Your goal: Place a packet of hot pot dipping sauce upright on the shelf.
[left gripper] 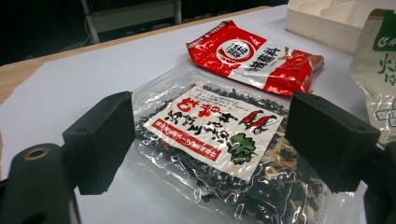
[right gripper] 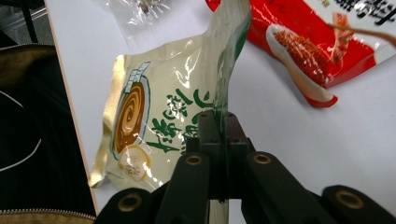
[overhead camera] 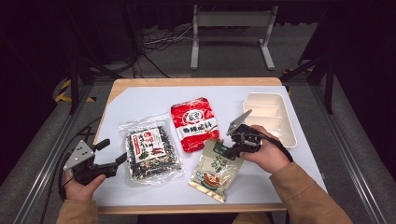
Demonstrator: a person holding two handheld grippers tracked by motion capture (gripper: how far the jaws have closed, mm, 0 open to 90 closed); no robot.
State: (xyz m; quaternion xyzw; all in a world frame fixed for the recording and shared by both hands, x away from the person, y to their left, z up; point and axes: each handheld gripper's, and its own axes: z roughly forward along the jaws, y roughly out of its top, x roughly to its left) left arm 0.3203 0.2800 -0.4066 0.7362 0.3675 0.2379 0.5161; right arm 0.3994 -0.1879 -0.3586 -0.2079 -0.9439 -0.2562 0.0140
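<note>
Right gripper (right gripper: 219,122) clamped on green pouch (overhead camera: 215,169) edge, seemingly lifted.

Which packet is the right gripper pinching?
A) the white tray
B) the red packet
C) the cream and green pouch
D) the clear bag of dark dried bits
C: the right gripper is shut on the edge of the cream and green pouch, lifting that side off the table.

— What lies where on the table (overhead camera: 140,100)?
— A seaweed packet (overhead camera: 150,149) sits at the left, a noodle packet (overhead camera: 194,122) behind and right of it, and a soup pouch (overhead camera: 215,170) nearer the person.
— And the tray (overhead camera: 271,116)?
— At the far right, behind the pouch.
</note>
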